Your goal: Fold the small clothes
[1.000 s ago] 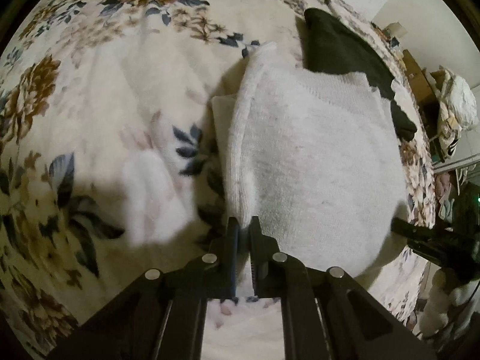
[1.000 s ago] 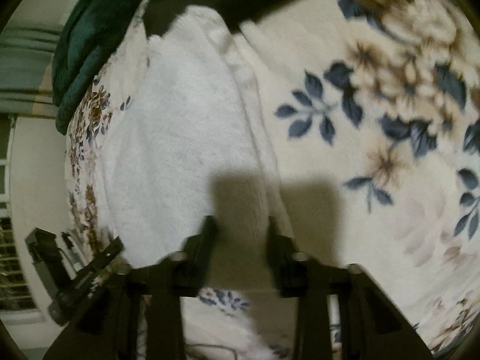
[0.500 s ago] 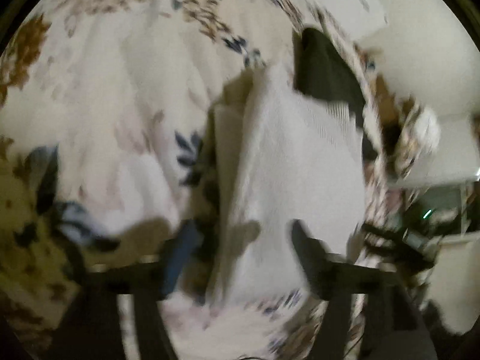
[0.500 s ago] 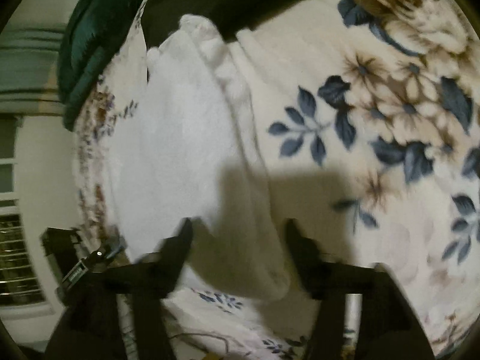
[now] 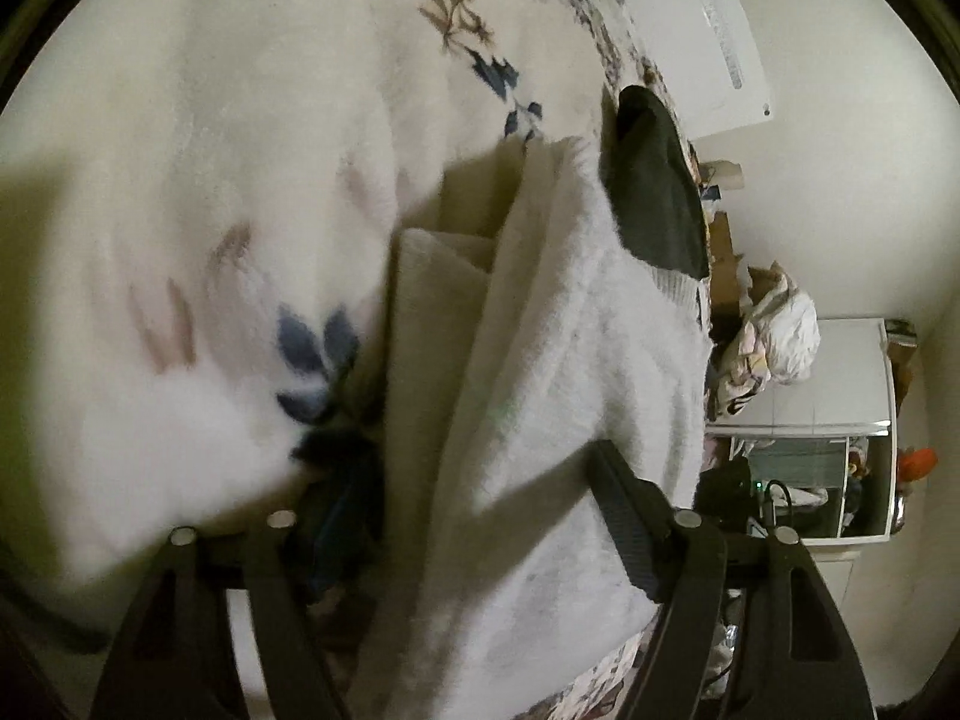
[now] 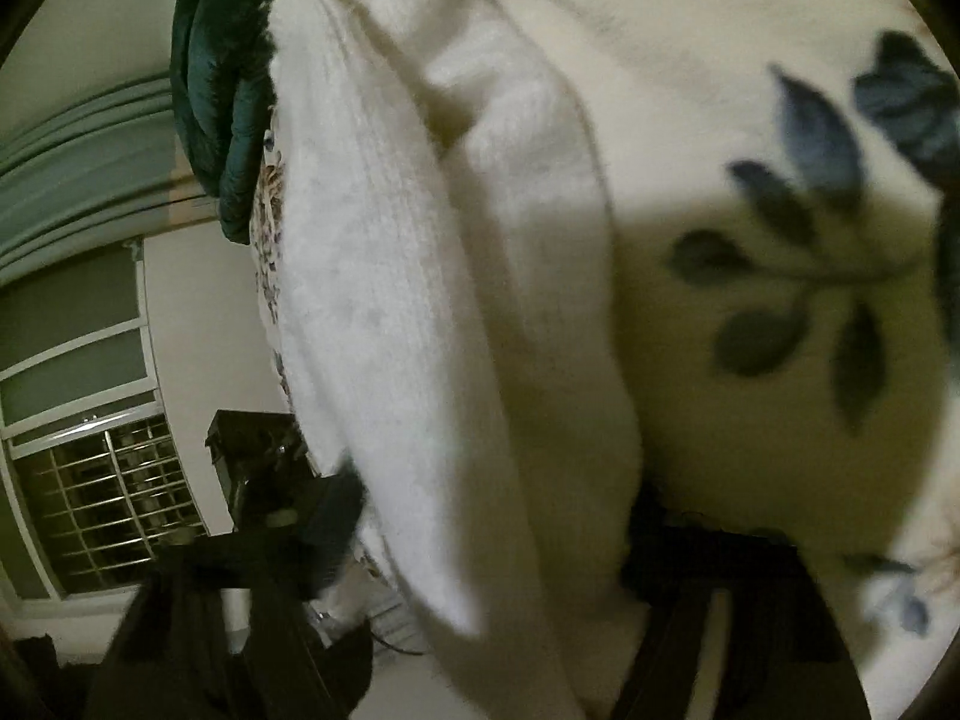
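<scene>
Left hand-held gripper [image 5: 474, 510]: jaws spread wide, one finger on each side of the white garment, nothing pinched. A second ago it was clamped on the garment's folded edge; half a second ago it had already let go.
Right hand-held gripper [image 6: 486, 516]: fingers wide apart and blurred, the garment's near end lying between them; whether the pads touch the cloth cannot be told. It was narrower a second ago.
White garment [image 5: 558, 372]: fluffy knit, folded double, lying on the bed with an under layer [image 5: 432, 300] showing past the top fold's edge on the left. It fills far more of both views than before, so both cameras have come closer.
Same garment, right wrist view [image 6: 384, 276]: long folded ridge running from top to bottom of the view.
Bed cover [image 5: 210, 180]: cream fleece with blue and brown flowers, under the garment.
Black cloth [image 5: 654, 192]: touching the garment's far end, where it lay earlier.
Dark green cloth [image 6: 222, 90]: bunched at the bed's edge beyond the garment.
</scene>
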`<state>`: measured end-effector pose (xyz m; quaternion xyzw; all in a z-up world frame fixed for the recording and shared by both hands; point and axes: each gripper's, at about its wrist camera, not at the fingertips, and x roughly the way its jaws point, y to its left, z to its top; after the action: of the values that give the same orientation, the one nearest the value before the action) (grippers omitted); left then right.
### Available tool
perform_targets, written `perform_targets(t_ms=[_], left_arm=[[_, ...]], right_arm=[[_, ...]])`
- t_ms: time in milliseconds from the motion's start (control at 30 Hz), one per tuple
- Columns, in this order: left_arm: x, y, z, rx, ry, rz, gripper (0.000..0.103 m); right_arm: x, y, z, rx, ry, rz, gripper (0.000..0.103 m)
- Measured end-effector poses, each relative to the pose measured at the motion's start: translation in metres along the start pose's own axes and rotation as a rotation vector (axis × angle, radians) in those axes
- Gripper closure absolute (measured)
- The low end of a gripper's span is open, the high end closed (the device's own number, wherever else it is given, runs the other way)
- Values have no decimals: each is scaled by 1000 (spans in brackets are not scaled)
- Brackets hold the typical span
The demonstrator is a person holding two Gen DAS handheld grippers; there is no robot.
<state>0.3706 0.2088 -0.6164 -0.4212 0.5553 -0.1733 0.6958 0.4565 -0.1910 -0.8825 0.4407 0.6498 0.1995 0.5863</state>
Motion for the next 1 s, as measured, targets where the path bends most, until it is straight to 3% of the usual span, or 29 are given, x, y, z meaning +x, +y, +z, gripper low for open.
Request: perform_targets(t_ms=[33, 200, 500, 567, 667, 833, 900, 933, 1000], left_arm=[[1, -1, 0, -3, 3, -29, 77], [-12, -20, -3, 18, -22, -11, 80], [-46, -35, -47, -2, 33, 24, 80], [-43, -25, -58, 3, 72, 80, 78], [-31, -4, -69, -45, 127, 163, 78], [-50, -21, -62, -11, 55, 207, 75], [-55, -34, -51, 28, 3, 221, 56], [-54, -38, -46, 42, -15, 222, 42], [-42, -47, -30, 71, -41, 223, 41]], right_arm=[[1, 1, 0, 11, -10, 1, 49], [-8, 6, -13, 37, -32, 3, 60], [-36, 2, -78, 57, 53, 9, 62], [-37, -11, -95, 68, 67, -23, 61], [-35, -29, -106, 91, 76, -143, 51], [-54, -10, -104, 5, 26, -258, 43], [-67, 7, -100, -62, -29, -329, 43], [-72, 12, -95, -77, -49, -341, 43], [-77, 34, -79, -109, -98, -363, 43]])
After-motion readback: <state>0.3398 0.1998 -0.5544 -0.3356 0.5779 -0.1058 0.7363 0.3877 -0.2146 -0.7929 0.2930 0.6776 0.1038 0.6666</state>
